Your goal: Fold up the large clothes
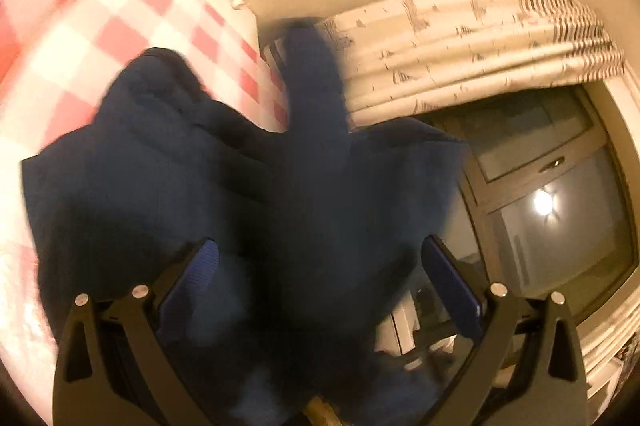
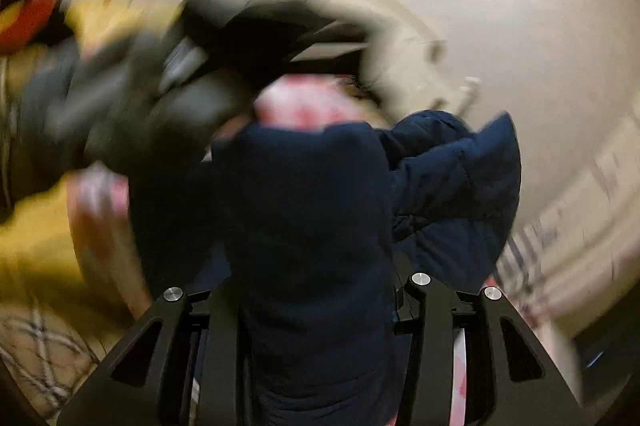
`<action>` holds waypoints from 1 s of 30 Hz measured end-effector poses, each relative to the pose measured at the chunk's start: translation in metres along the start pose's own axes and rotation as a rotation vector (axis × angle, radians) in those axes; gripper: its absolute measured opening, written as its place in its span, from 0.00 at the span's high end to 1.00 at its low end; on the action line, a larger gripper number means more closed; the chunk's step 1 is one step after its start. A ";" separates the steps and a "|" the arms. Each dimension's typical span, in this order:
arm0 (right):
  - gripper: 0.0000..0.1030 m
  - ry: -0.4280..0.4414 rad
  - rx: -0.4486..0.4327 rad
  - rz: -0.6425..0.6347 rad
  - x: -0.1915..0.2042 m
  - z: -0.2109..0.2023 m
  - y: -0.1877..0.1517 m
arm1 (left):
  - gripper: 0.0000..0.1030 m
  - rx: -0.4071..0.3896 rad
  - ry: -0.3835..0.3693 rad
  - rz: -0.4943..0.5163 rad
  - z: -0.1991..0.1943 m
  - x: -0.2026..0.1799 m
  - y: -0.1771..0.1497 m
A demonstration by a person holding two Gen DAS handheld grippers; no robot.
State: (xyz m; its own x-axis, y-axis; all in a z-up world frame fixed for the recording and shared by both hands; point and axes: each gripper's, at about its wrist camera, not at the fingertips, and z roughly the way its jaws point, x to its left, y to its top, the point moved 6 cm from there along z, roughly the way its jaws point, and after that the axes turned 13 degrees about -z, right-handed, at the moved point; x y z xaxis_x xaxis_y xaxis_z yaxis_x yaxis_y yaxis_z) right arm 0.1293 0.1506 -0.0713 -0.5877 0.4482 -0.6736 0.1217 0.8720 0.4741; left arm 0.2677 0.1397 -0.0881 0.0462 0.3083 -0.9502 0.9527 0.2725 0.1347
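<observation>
**Navy padded garment bunched in the right tool**

A thick fold of the dark navy garment (image 2: 312,210) runs up between the black fingers (image 2: 424,338) of the right tool (image 2: 316,306), which press it from both sides. More of its quilted cloth bulges to the right. Behind it lie pink-and-white checked bedding (image 2: 304,104) and a blurred black device (image 2: 168,98) at upper left.
</observation>
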 end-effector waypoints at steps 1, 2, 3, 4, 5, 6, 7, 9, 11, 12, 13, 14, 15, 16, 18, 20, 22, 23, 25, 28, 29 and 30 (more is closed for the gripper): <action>0.58 0.027 0.012 -0.009 0.010 0.011 0.003 | 0.02 0.003 0.000 -0.022 -0.002 0.010 0.002; 0.58 0.029 0.014 -0.024 0.019 0.017 0.006 | 0.02 -0.002 0.000 -0.028 -0.005 0.015 0.002; 0.58 -0.005 0.023 -0.072 0.028 0.021 0.010 | 0.02 -0.001 -0.004 -0.026 -0.008 0.017 0.003; 0.58 -0.034 0.033 -0.122 0.035 0.023 0.012 | 0.02 0.008 0.000 -0.014 -0.010 0.016 0.003; 0.58 -0.047 0.037 -0.147 0.040 0.025 0.013 | 0.02 0.015 0.020 0.001 -0.009 0.015 0.003; 0.58 -0.055 0.040 -0.157 0.041 0.025 0.012 | 0.02 0.027 0.067 0.029 -0.005 0.010 0.002; 0.58 -0.061 0.043 -0.163 0.042 0.025 0.012 | 0.02 0.038 0.113 0.055 -0.002 0.007 0.004; 0.57 -0.071 0.050 -0.185 0.044 0.025 0.012 | 0.02 0.062 0.224 0.127 0.008 -0.001 0.005; 0.57 -0.065 0.049 -0.178 0.043 0.025 0.013 | 0.02 0.068 0.263 0.198 0.012 -0.015 0.000; 0.57 -0.057 0.045 -0.162 0.041 0.025 0.012 | 0.02 0.068 0.247 0.217 0.013 -0.021 -0.002; 0.57 -0.059 0.043 -0.155 0.039 0.025 0.011 | 0.02 0.067 0.247 0.232 0.016 -0.025 -0.003; 0.57 -0.065 0.040 -0.154 0.037 0.025 0.011 | 0.02 0.065 0.307 0.244 0.023 -0.023 -0.002; 0.57 -0.068 0.037 -0.153 0.037 0.025 0.011 | 0.02 0.068 0.374 0.254 0.032 -0.018 -0.002; 0.57 -0.072 0.035 -0.152 0.037 0.025 0.011 | 0.02 0.090 0.485 0.263 0.043 -0.010 -0.001; 0.52 -0.074 0.029 -0.153 0.040 0.023 0.010 | 0.03 0.123 0.545 0.259 0.057 0.000 0.004; 0.45 -0.089 0.015 -0.164 0.037 0.013 0.007 | 0.31 0.095 0.520 0.295 0.054 -0.004 0.006; 0.10 -0.101 -0.054 -0.123 0.025 -0.014 -0.005 | 0.65 0.061 0.458 0.316 0.043 -0.016 0.003; 0.06 -0.145 -0.083 -0.069 0.011 -0.030 -0.019 | 0.70 0.035 0.456 0.331 0.038 -0.020 0.000; 0.05 -0.113 -0.076 0.035 -0.006 -0.043 -0.047 | 0.75 -0.003 0.464 0.359 0.033 -0.028 -0.006; 0.04 0.013 -0.036 0.273 -0.023 -0.045 -0.103 | 0.79 -0.031 0.461 0.373 0.034 -0.043 -0.008; 0.04 0.029 -0.011 0.333 -0.024 -0.042 -0.116 | 0.80 -0.032 0.457 0.379 0.036 -0.048 -0.009; 0.04 0.049 -0.004 0.386 -0.026 -0.037 -0.127 | 0.81 -0.035 0.454 0.391 0.038 -0.056 -0.011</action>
State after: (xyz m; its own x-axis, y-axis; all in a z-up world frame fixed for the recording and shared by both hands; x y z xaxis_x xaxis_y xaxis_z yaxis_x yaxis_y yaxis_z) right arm 0.1000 0.0206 -0.0932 -0.5367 0.7333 -0.4174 0.3387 0.6403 0.6894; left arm 0.2658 0.0843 -0.0477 0.2511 0.7484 -0.6139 0.8800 0.0877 0.4668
